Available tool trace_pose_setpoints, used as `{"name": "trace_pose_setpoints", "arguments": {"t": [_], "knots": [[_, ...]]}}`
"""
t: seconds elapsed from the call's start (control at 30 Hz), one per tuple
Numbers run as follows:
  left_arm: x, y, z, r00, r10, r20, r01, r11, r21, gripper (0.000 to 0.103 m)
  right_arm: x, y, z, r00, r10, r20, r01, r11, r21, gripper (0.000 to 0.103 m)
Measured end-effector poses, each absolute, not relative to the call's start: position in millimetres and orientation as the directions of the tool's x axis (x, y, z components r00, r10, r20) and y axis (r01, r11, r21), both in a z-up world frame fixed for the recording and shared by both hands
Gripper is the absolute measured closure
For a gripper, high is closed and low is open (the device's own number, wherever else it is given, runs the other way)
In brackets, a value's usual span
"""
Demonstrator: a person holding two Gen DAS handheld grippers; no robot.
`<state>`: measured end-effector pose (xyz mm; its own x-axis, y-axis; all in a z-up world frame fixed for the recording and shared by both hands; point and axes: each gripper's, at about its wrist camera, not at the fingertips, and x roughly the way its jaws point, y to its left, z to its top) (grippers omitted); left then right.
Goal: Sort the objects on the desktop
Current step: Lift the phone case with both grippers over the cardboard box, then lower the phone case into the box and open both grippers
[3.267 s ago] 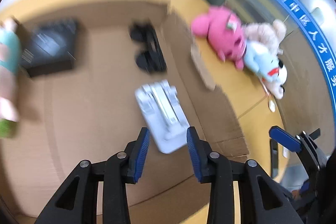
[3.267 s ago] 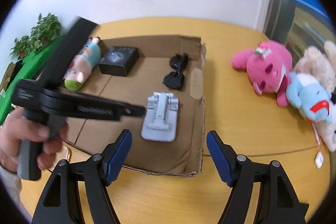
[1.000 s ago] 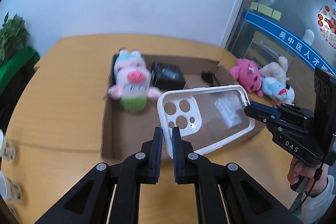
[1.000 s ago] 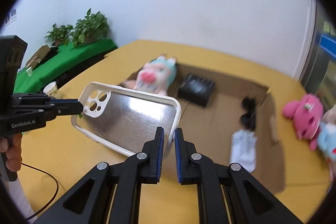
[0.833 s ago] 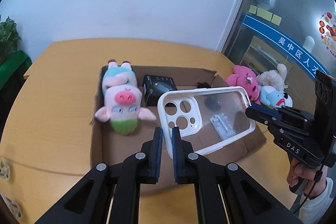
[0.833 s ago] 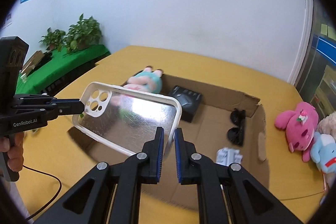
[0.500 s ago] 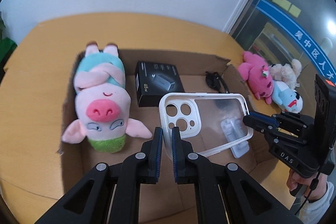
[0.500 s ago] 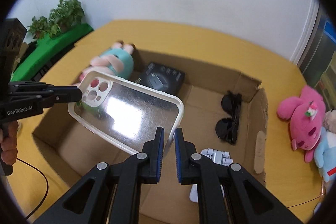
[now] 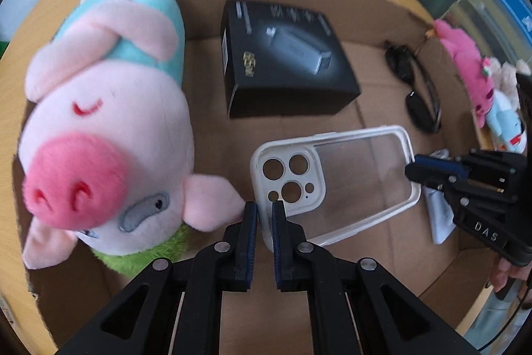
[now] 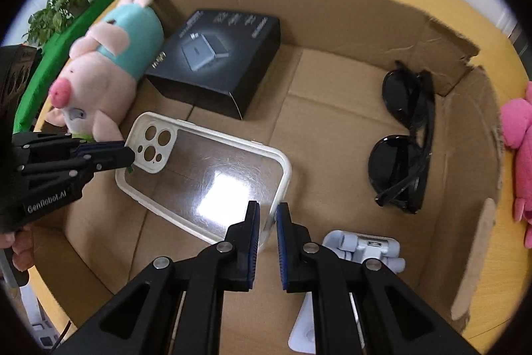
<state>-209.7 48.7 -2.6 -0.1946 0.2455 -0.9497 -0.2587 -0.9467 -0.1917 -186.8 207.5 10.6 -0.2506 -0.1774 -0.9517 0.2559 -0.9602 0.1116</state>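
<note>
I've got the phone case (image 9: 345,175) pinched at both ends: left tool (image 9: 264,215) is clamped on the camera-hole corner, right tool (image 10: 267,222) on the opposite end. Two grips keep it flat and level, I reckon, so it goes down without tipping. It hangs over the floor of the cardboard box (image 10: 465,62), just in front of the black carton (image 10: 216,55), with the plush pig (image 9: 106,128) off to its camera-hole side and the sunglasses (image 10: 405,138) well apart (other side). Can't tell if the case touches the box floor yet. The grey phone stand (image 10: 362,247) is partly hidden behind my right tool. Pink toy (image 10: 518,138) outside the box is cut off.
</note>
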Motion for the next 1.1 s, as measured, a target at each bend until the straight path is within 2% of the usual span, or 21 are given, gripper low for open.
{"name": "trace_pose_setpoints", "arguments": {"t": [0.27,0.37,0.47,0.5,0.53,0.57,0.6,0.63,0.67,0.7,0.73,0.83,0.9,1.0,1.1], "knots": [[-210,34,-5,-0.159,0.256,-0.953,-0.233,-0.948,-0.216,0.097,-180,195,-8,-0.215,-0.147,-0.966,0.255,-0.963,0.089,0.092],[-204,27,3,-0.174,0.260,-0.950,-0.220,-0.950,-0.220,0.092,-173,194,-6,-0.222,-0.159,-0.962,0.241,-0.965,0.104,0.091],[-185,17,35,-0.278,0.262,-0.924,-0.232,-0.952,-0.200,0.078,-159,199,16,-0.271,-0.194,-0.943,0.238,-0.963,0.130,0.073],[-170,11,58,-0.356,0.250,-0.900,-0.245,-0.955,-0.168,0.069,-149,204,36,-0.332,-0.202,-0.921,0.228,-0.965,0.129,0.064],[-159,6,74,-0.416,0.240,-0.877,-0.248,-0.958,-0.144,0.056,-139,208,51,-0.379,-0.207,-0.902,0.222,-0.967,0.128,0.058],[-143,0,90,-0.481,0.228,-0.847,-0.245,-0.962,-0.120,0.049,-126,214,69,-0.440,-0.211,-0.873,0.215,-0.968,0.126,0.043],[-120,-8,112,-0.564,0.213,-0.798,-0.238,-0.967,-0.090,0.036,-110,220,87,-0.504,-0.214,-0.837,0.205,-0.971,0.125,0.028],[-104,-13,126,-0.619,0.202,-0.759,-0.232,-0.970,-0.069,0.023,-90,227,104,-0.571,-0.215,-0.792,0.191,-0.973,0.127,0.023],[-80,-19,142,-0.686,0.184,-0.704,-0.222,-0.974,-0.037,0.017,-74,234,116,-0.627,-0.215,-0.748,0.178,-0.975,0.132,0.021],[-66,-22,149,-0.722,0.169,-0.671,-0.214,-0.977,-0.015,0.007,-46,239,125,-0.686,-0.209,-0.697,0.160,-0.978,0.136,0.020],[-53,-24,154,-0.753,0.153,-0.640,-0.204,-0.979,0.007,0.003,-51,247,126,-0.710,-0.207,-0.673,0.152,-0.978,0.139,0.020],[-10,-22,151,-0.829,0.092,-0.551,-0.162,-0.984,0.079,0.001,-7,245,110,-0.790,-0.172,-0.589,0.114,-0.984,0.135,0.020],[9,-18,135,-0.854,0.068,-0.516,-0.130,-0.988,0.085,0.001,24,242,86,-0.839,-0.123,-0.531,0.071,-0.991,0.117,0.020],[22,-5,97,-0.844,0.080,-0.530,-0.129,-0.990,0.055,0.001,33,228,63,-0.846,-0.082,-0.528,0.056,-0.996,0.066,0.020],[25,14,66,-0.861,0.013,-0.509,-0.084,-0.990,0.115,0.001,28,223,49,-0.853,-0.038,-0.521,0.042,-0.999,0.004,0.020]]}}
